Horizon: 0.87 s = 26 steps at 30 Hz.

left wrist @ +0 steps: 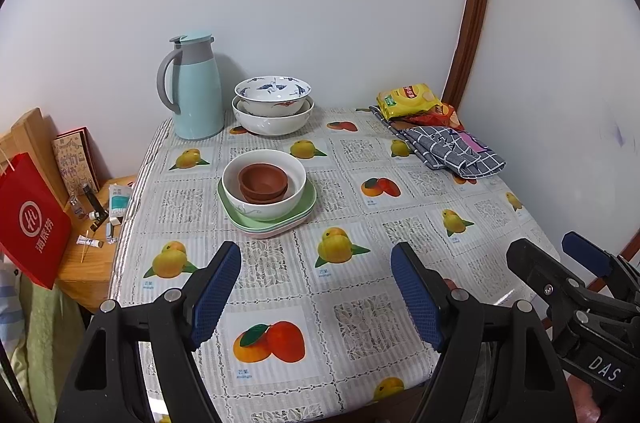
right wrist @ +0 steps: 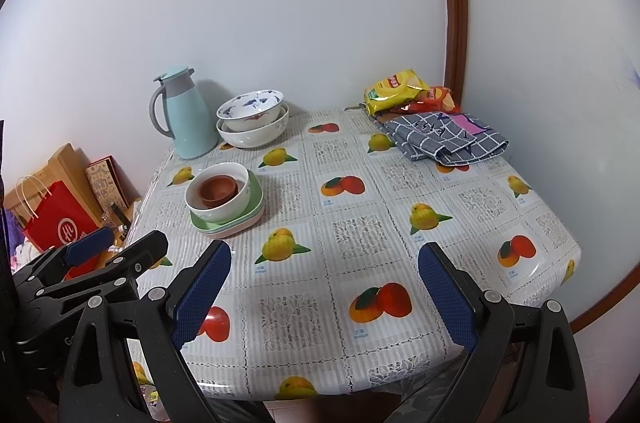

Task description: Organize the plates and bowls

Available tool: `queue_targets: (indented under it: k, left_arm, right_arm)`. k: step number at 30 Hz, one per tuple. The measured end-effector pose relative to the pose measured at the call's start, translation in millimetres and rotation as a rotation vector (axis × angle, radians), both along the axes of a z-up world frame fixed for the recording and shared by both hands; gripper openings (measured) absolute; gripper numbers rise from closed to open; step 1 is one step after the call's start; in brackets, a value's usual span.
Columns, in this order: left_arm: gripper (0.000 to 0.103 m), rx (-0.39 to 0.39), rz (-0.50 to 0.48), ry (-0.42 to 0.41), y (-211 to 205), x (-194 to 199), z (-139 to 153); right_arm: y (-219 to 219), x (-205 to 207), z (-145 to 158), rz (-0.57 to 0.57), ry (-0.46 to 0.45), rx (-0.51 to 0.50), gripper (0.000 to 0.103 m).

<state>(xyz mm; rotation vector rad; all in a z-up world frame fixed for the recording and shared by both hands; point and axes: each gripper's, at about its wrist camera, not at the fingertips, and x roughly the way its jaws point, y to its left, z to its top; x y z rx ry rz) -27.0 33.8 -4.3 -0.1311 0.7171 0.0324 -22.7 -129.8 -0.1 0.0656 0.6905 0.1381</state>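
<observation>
Brown clay bowls (left wrist: 263, 182) (right wrist: 218, 188) sit nested in a white bowl (left wrist: 276, 209) (right wrist: 234, 207), which stands on stacked green and pink plates (left wrist: 306, 213) (right wrist: 224, 226) at the table's left middle. A blue-patterned bowl (left wrist: 273, 95) (right wrist: 250, 111) sits in a larger white bowl (left wrist: 272, 123) (right wrist: 252, 135) at the back. My left gripper (left wrist: 316, 287) is open and empty above the near table edge. My right gripper (right wrist: 324, 293) is open and empty beside it; it also shows in the left wrist view (left wrist: 560, 255), as does the left gripper in the right wrist view (right wrist: 120, 243).
A light blue thermos jug (left wrist: 196, 87) (right wrist: 182, 113) stands at the back left. Snack bags (left wrist: 416, 103) (right wrist: 404, 91) and a folded grey checked cloth (left wrist: 452, 151) (right wrist: 444, 135) lie at the back right. A red bag (left wrist: 32, 219) and a cluttered side table (left wrist: 92, 263) are left.
</observation>
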Motion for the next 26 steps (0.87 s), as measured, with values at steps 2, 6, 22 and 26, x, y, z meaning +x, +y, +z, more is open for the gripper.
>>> queue_targets:
  k: [2,6,22,26]
  left_arm:
    - [0.076,0.001,0.0,0.0,1,0,0]
    - [0.076,-0.001,0.002,0.0,0,0,0]
    - [0.076,0.014,0.002,0.007,2,7,1]
    - [0.076,0.023,-0.004,0.003,3,12,1]
  right_arm:
    - [0,0,0,0.001,0.0,0.001,0.094]
    - [0,-1,0,0.001,0.0,0.0,0.094]
    - [0,3,-1,-0.001,0.004,-0.002,0.094]
    - [-1,10,-3,-0.007,0.005,-0.001,0.094]
